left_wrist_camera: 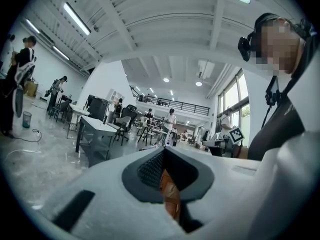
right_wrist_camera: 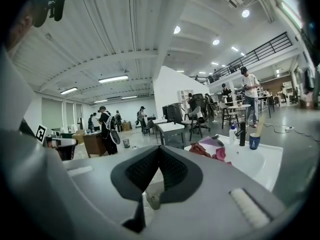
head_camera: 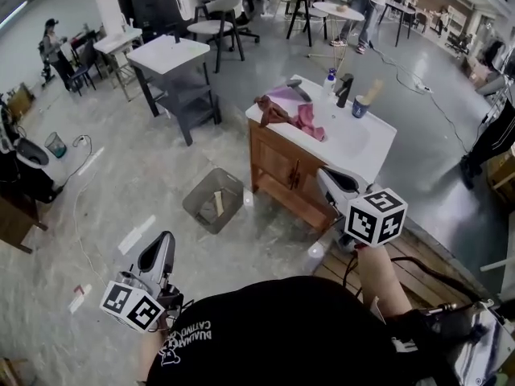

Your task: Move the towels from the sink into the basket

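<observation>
Crumpled dark-red and pink cloth towels (head_camera: 288, 112) heaped on the left end of the white surface (head_camera: 378, 155), beside its sink (head_camera: 348, 137), atop a wooden cabinet (head_camera: 278, 171). Square grey mesh basket (head_camera: 213, 200) on the pale concrete floor (head_camera: 121, 175), just left of the cabinet. Left gripper (head_camera: 165, 240) and right gripper (head_camera: 328, 180) both pressed together, pinching nothing. Beyond: grey table (head_camera: 169, 55), chairs (head_camera: 221, 18).

Bare floor (head_camera: 153, 187) ahead of the left gripper (head_camera: 163, 252), then the basket (head_camera: 213, 201), open-topped. Ahead of the right gripper (head_camera: 331, 182), the cabinet (head_camera: 278, 163) blocks low. Room over the sink (head_camera: 385, 145); faucet (head_camera: 344, 89), cup (head_camera: 360, 106) and bottle (head_camera: 330, 80) line its far side.
</observation>
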Available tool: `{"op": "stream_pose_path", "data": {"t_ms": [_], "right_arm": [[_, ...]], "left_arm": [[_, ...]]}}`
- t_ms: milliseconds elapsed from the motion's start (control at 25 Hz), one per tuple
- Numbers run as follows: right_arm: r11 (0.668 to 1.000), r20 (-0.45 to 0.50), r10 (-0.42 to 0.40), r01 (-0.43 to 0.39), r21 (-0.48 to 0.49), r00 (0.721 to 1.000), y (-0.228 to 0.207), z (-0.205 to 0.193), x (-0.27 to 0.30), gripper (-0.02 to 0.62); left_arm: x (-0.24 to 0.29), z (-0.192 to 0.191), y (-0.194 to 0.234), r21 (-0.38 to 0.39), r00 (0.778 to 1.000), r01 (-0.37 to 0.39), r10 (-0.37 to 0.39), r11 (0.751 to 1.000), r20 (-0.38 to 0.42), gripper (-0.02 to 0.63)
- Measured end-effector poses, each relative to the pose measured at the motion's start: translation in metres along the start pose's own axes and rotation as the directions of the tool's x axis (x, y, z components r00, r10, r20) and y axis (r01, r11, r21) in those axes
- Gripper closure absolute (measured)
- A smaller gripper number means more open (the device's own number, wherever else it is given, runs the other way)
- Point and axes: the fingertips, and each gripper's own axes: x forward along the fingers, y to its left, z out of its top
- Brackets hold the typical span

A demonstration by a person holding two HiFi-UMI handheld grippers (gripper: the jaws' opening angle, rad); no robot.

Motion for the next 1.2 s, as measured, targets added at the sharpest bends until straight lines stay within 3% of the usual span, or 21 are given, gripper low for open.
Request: {"op": "stream_pose_path", "data": {"t_ms": [280, 800, 1200], "right_arm": [[0.998, -0.007, -0.039, 0.039, 0.046, 0.999, -0.031, -0.006, 0.006, 0.589], [0.994, -0.015, -0.043, 0.044, 0.103, 0.999, -0.052, -0.023, 0.024, 0.589], [0.99, -0.054, -0.05, 0.057, 0.133, 0.997, -0.083, -0.033, 0.069, 0.589]], "left_arm": [[0.034, 0.002, 0.011, -0.028, 1.0, 0.001, -0.001, 1.0, -0.002, 0.601], [0.062, -0.002, 0.018, -0.024, 0.999, 0.007, -0.008, 1.0, -0.049, 0.601], [0.107, -0.007, 0.047, -0.044, 0.996, 0.005, -0.009, 0.999, -0.089, 0.601]]}}
